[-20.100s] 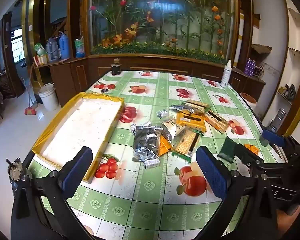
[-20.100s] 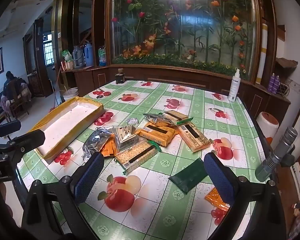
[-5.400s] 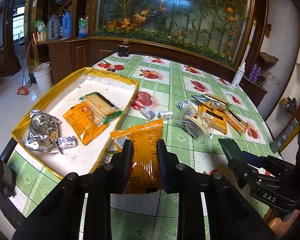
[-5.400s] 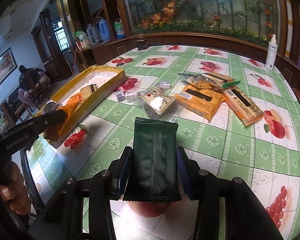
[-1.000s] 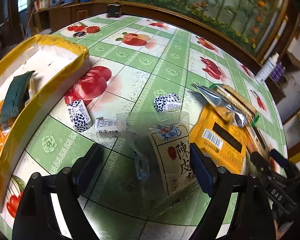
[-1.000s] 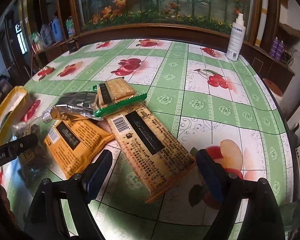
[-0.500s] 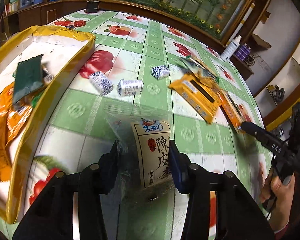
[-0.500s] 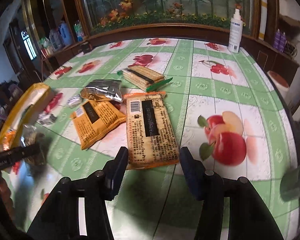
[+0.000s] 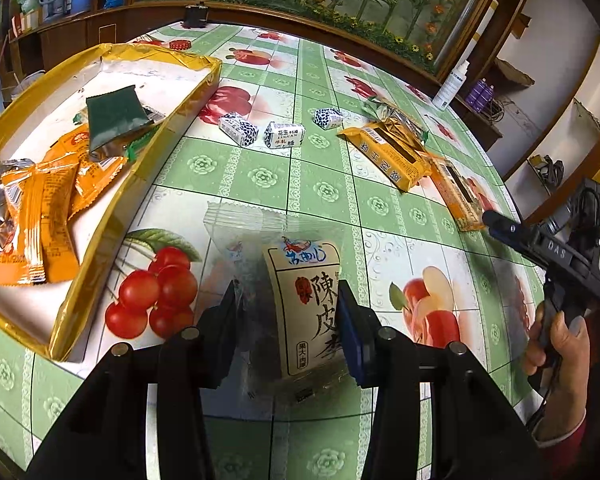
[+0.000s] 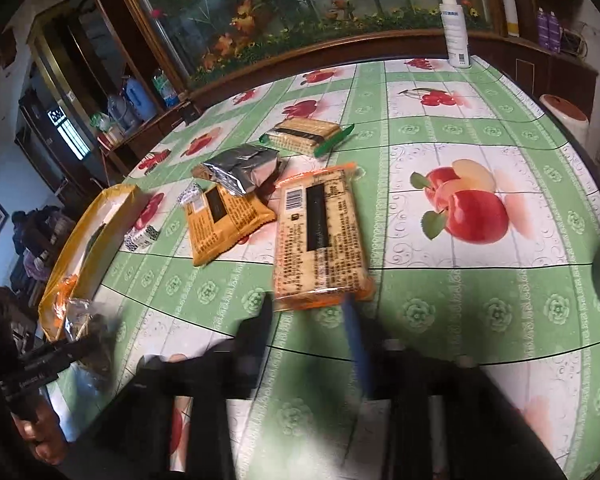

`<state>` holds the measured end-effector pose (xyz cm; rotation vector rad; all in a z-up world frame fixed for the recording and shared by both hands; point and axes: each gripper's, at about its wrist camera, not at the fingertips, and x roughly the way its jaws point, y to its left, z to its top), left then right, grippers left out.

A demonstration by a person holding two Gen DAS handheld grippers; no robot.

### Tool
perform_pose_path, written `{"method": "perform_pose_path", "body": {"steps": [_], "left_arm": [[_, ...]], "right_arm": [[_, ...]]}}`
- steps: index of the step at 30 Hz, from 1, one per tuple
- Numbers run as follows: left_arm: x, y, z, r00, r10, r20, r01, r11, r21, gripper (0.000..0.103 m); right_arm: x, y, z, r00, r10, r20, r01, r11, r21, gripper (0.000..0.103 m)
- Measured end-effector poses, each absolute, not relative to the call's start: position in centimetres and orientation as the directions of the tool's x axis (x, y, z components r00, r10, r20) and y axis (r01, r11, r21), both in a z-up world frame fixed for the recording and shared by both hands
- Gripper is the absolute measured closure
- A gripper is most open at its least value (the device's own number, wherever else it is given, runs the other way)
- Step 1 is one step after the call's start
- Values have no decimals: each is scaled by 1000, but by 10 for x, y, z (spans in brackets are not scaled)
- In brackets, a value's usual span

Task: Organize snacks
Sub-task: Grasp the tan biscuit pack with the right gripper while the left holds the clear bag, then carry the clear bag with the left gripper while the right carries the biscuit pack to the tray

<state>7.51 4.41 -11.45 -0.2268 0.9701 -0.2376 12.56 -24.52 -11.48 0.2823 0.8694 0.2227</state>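
Two tools we hold, left tool (image 9: 286, 312) squeezing clear snack bag (image 9: 300, 296) above counter (image 9: 324, 192), right tool (image 10: 308, 320) blurry, we cannot tell its grip, long cracker pack (image 10: 320, 236) just ahead.

Tablecloth (image 9: 260, 176): green-and-white checks, floral medallions, red cherry and apple prints. Tray (image 9: 100, 240): yellow rim, white floor. In it: dark green packet (image 9: 114, 116), orange sachets (image 9: 40, 216). Held bag (image 9: 300, 292): clear, cream label, black characters. Gripper pads (image 9: 350, 332): blue. Cracker pack (image 10: 320, 236): orange, black stripe. Foil pouch (image 10: 244, 168): silver.
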Motion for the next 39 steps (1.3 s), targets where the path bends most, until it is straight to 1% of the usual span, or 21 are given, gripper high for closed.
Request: {"method": "perform_pose_path", "body": {"steps": [1,2,6,8,9,10,11,15,17,22,26,30,39], "left_arm": [[73,44,-114,542,-303,-783,99,949,-299,61],[72,44,-113,543,-306,-782,102,948,-300,61],[64,44,-104,556,-317,-769,124,946,-300,61],[59,46,-98,568,-320,-758,129,945,-302,61],[57,48,-95,574,-320,-754,131,944,-302,61],[54,50,-92,582,-319,-748,131,945,-301,61],[53,51,-91,588,-318,-744,131,945,-300,61],[48,55,-85,605,-310,-734,130,947,-292,61],[46,57,-84,609,-309,-730,130,948,-292,61],[41,57,-81,626,-282,-727,120,956,-267,61],[37,60,-79,637,-275,-720,118,958,-262,60],[33,66,-75,647,-270,-712,111,958,-263,60],[27,89,-73,669,-236,-705,60,962,-265,60]], "right_arm": [[127,-244,-113,640,280,-716,-63,947,314,28],[130,-242,-111,649,249,-719,-52,957,284,27],[158,-228,-114,640,157,-752,-56,986,159,29],[173,-224,-123,611,136,-780,-59,990,126,29],[177,-224,-128,591,144,-794,-66,989,130,32],[178,-222,-129,597,127,-792,-73,992,104,33],[176,-219,-129,596,114,-795,-81,993,83,47],[157,-218,-125,609,174,-774,-93,984,149,48],[142,-218,-119,626,219,-748,-104,975,199,48],[113,-198,-98,653,295,-697,-168,955,246,48],[94,-166,-81,654,354,-668,-252,935,249,48],[83,-136,-72,641,393,-659,-322,917,234,48],[72,-89,-62,622,436,-650,-414,888,200,48]]}}
